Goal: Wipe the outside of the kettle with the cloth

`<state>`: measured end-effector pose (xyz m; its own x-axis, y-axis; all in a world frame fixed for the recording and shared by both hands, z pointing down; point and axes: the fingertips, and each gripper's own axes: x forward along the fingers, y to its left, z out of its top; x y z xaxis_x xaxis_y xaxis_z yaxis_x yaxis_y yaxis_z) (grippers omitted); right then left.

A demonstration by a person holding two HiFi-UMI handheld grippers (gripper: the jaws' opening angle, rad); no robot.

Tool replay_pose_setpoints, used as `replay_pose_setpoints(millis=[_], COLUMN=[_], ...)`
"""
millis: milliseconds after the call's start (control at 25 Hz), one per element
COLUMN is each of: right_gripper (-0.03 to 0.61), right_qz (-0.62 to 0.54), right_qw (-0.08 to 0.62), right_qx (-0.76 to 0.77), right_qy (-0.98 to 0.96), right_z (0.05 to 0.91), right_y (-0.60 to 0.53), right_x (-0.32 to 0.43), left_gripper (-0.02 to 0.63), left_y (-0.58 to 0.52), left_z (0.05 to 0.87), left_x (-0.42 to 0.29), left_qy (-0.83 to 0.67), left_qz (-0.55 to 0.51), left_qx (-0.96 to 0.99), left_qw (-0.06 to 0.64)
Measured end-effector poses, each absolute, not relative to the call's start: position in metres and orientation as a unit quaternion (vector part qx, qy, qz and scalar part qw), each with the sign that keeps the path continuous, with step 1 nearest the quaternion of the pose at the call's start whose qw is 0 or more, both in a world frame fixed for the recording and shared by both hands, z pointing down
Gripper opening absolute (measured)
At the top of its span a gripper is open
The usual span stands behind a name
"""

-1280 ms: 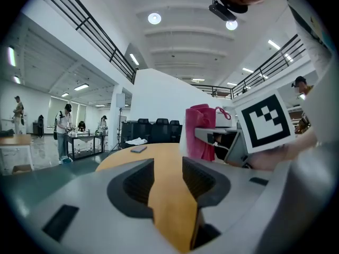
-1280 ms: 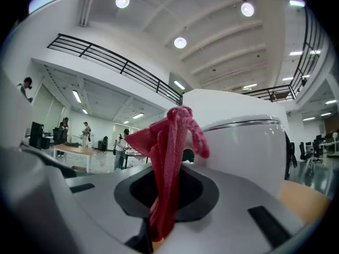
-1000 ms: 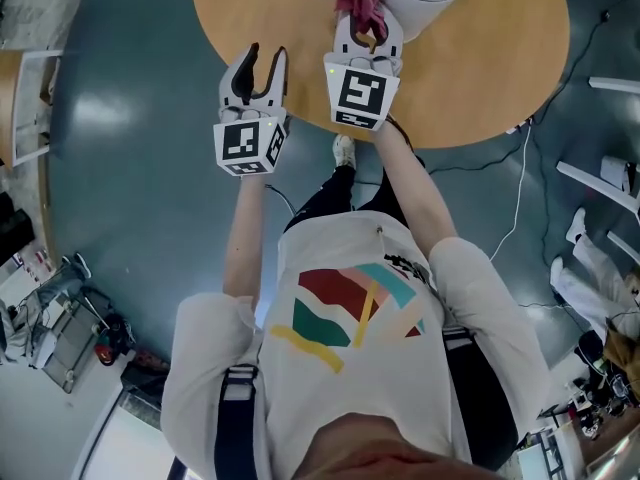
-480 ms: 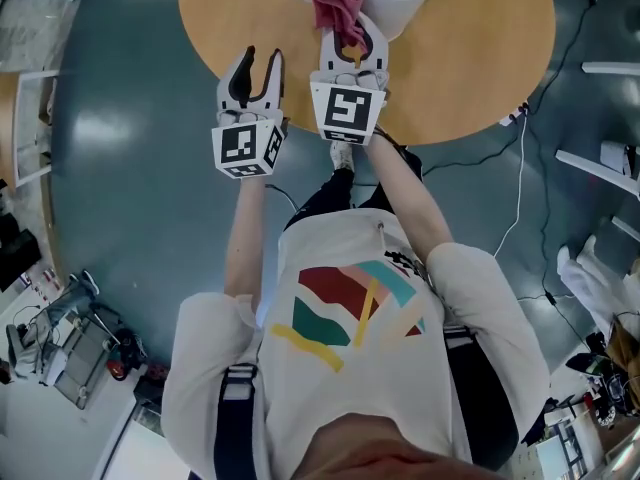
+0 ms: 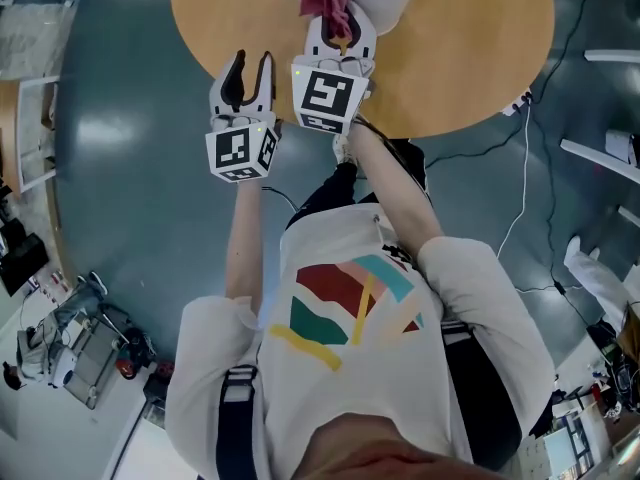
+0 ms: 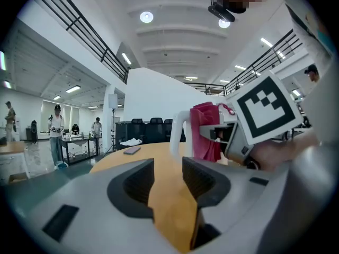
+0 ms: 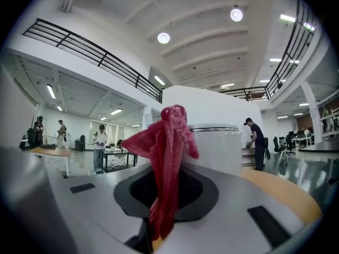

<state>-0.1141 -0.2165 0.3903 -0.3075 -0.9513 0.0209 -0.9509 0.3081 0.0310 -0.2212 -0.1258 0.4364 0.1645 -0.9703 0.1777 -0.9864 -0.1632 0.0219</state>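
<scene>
Right gripper (image 5: 338,30) clamped on cloth (image 7: 165,152); kettle (image 7: 216,148) just ahead of its jaws — press cloth flat, sweep round the wall; left gripper (image 6: 168,169) gaping, empty, alongside.

Large open office hall: mezzanine railings (image 7: 95,57), ceiling lights (image 6: 146,17), black office chairs (image 6: 155,121), worktables (image 6: 79,139).

Rough, knitted cloth (image 7: 168,142) in the matt, plastic-looking right gripper (image 7: 165,192); beyond it, a smooth white kettle (image 7: 218,152), probably plastic.
</scene>
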Motion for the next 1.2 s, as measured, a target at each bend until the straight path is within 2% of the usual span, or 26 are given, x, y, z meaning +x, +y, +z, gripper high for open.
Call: replay_pose_setpoints(millis=[280, 760, 1200], right_gripper=[0.038, 0.038, 0.038], right_qz=[-0.048, -0.031, -0.028], right_qw=[0.03, 0.041, 0.072], right_qx=[0.572, 0.607, 0.584], right_qy=[-0.819, -0.793, -0.808], right_z=[0.384, 0.386, 0.398], right_y=[-0.194, -0.219, -0.282], right_x=[-0.08, 0.024, 0.04], left_gripper=[0.196, 0.196, 0.196], left_y=[-0.136, -0.175, -0.189], left_z=[0.426, 0.411, 0.417], left_x=[-0.2, -0.131, -0.134], left_qy=[-0.625, -0.58, -0.6], left_qz=[0.063, 0.063, 0.068], left_qx=[0.776, 0.812, 0.797], left_qw=[0.044, 0.018, 0.022])
